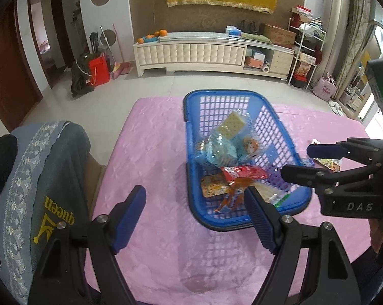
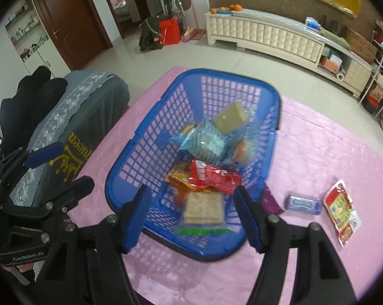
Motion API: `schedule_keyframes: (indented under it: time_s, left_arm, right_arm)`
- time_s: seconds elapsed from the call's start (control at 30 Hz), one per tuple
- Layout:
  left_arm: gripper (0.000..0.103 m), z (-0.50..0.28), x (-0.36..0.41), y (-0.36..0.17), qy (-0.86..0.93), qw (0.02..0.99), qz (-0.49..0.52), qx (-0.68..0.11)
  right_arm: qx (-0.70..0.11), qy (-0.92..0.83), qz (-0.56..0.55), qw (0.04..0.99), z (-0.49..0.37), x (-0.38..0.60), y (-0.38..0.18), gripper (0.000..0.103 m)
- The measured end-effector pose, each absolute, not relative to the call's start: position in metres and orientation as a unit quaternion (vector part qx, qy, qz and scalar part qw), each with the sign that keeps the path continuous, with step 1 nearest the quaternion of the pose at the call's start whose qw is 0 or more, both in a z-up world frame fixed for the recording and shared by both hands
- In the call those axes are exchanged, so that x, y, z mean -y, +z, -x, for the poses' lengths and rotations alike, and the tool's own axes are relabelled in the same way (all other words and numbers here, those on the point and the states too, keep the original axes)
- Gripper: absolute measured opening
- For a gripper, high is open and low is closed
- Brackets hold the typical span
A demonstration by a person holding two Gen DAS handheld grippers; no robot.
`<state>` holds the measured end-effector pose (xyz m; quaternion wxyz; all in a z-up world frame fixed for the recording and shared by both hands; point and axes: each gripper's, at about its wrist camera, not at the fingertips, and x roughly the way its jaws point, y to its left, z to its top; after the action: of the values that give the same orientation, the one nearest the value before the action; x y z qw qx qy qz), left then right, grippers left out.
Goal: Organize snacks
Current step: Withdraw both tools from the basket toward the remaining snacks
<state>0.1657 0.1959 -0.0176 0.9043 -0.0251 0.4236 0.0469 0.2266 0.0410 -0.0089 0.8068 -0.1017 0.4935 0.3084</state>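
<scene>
A blue plastic basket stands on the pink tablecloth and holds several snack packs: a cracker pack, a red pack, a light blue pack and a biscuit block. On the cloth to the basket's right lie a purple pack, a small blue pack and a red and yellow pack. My left gripper is open and empty over the cloth at the basket's near left corner. My right gripper is open and empty above the basket's near end.
A chair back with a grey cover stands at the table's left edge. The pink tablecloth spreads around the basket. A white cabinet and shelves stand against the far wall.
</scene>
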Motion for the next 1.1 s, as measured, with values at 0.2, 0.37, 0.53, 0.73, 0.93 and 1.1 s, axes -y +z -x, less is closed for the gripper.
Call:
schedule_keyframes:
  time_s: [0.2, 0.37, 0.53, 0.73, 0.93, 1.1]
  left_arm:
    - [0.078, -0.162, -0.169, -0.005, 0.031, 0.909, 0.014, -0.415]
    - [0.081, -0.163, -0.140, 0.003, 0.012, 0.913, -0.003, -0.409]
    - [0.081, -0.169, -0.110, 0.002, -0.009, 0.912, -0.022, -0.409]
    - [0.081, -0.183, -0.071, -0.006, -0.035, 0.907, -0.043, -0.417]
    - [0.081, -0.203, -0.033, -0.015, -0.059, 0.901, -0.051, -0.427]
    - [0.081, -0.221, 0.001, -0.029, -0.081, 0.893, -0.066, -0.437]
  right_arm:
    - [-0.480, 0.293, 0.088, 0.822, -0.222, -0.004, 0.008, 0.072]
    - [-0.474, 0.276, 0.075, 0.833, -0.222, 0.029, 0.016, 0.072]
    - [-0.474, 0.259, 0.057, 0.840, -0.224, 0.062, 0.019, 0.072]
    - [-0.474, 0.239, 0.052, 0.846, -0.225, 0.102, 0.015, 0.072]
    - [-0.488, 0.214, 0.035, 0.846, -0.235, 0.143, 0.004, 0.072]
    - [-0.497, 0.196, 0.034, 0.845, -0.244, 0.176, -0.007, 0.072]
